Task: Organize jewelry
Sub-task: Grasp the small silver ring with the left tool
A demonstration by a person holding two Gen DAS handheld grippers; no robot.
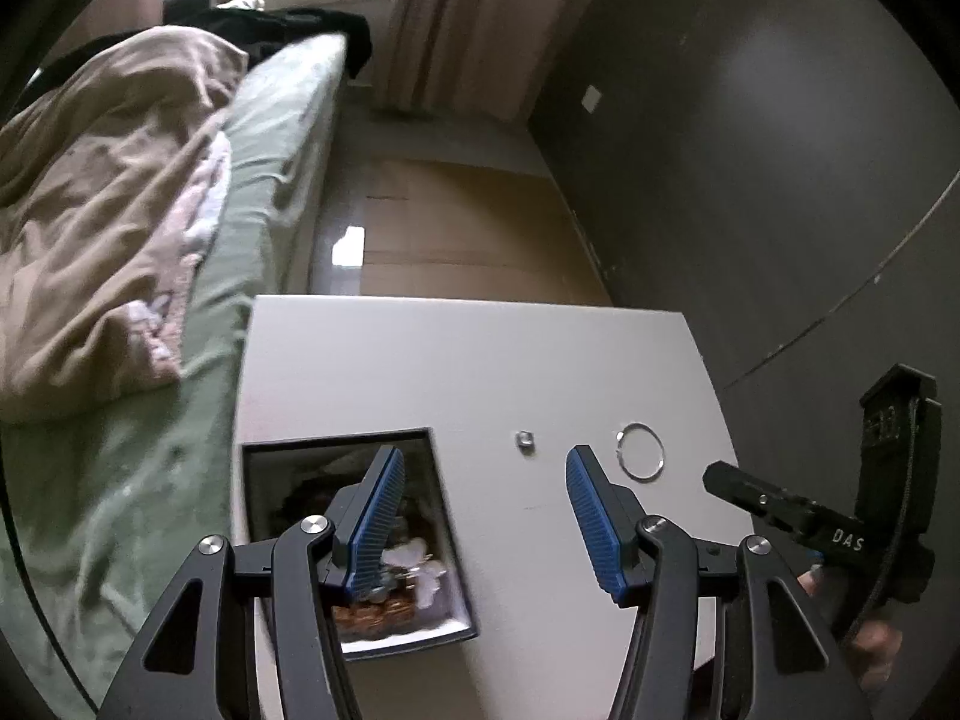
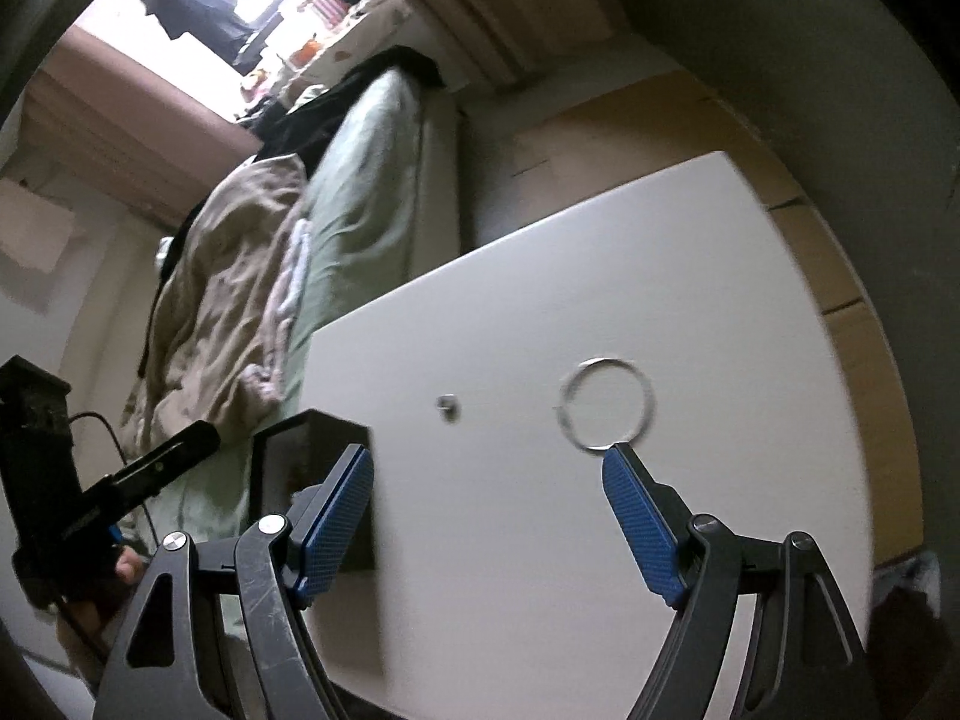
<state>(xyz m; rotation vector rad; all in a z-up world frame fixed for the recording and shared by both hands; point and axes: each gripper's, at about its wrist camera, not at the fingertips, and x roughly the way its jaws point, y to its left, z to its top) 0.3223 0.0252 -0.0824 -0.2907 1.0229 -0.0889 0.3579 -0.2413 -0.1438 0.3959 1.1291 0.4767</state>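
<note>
While our left tool and right tool hang spread and empty, the bangle and small ring lie on the worktop, beside the jewelry box.

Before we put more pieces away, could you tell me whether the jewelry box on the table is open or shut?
Open: the jewelry box has no lid on, and the left wrist view looks straight down onto trinkets inside it.
</note>
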